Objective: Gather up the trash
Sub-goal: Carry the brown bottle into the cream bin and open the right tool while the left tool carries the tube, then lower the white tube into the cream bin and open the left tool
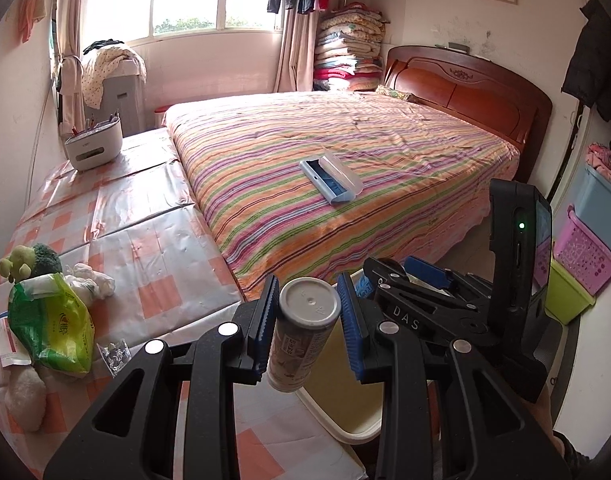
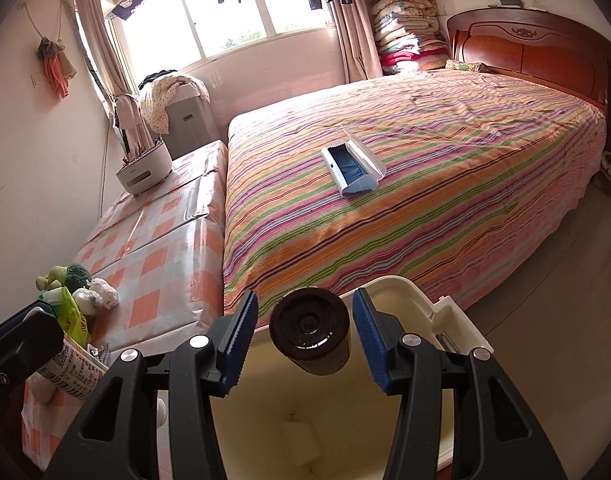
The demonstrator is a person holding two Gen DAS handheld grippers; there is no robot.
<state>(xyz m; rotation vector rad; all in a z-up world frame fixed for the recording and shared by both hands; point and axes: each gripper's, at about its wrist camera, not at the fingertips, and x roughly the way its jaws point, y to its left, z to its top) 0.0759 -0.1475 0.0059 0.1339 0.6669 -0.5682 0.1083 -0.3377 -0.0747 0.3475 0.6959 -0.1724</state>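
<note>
Trash lies on both sides of the cream plastic bin (image 2: 405,292). Left hand-held gripper (image 1: 308,312) clamps a white-capped printed paper tube (image 1: 301,340) over the bin's rim. Right hand-held gripper (image 2: 305,326) stands spread above the bin's mouth; a dark brown cylindrical cup (image 2: 311,332) sits between its pads, untouched.

Two bottles at the cream trash bin (image 2: 421,300)

The pale labelled bottle (image 1: 301,336) hangs tilted, base-up, over the bin's rim; the dark brown bottle (image 2: 311,330) sits tilted, base toward the camera, above its open mouth.
</note>
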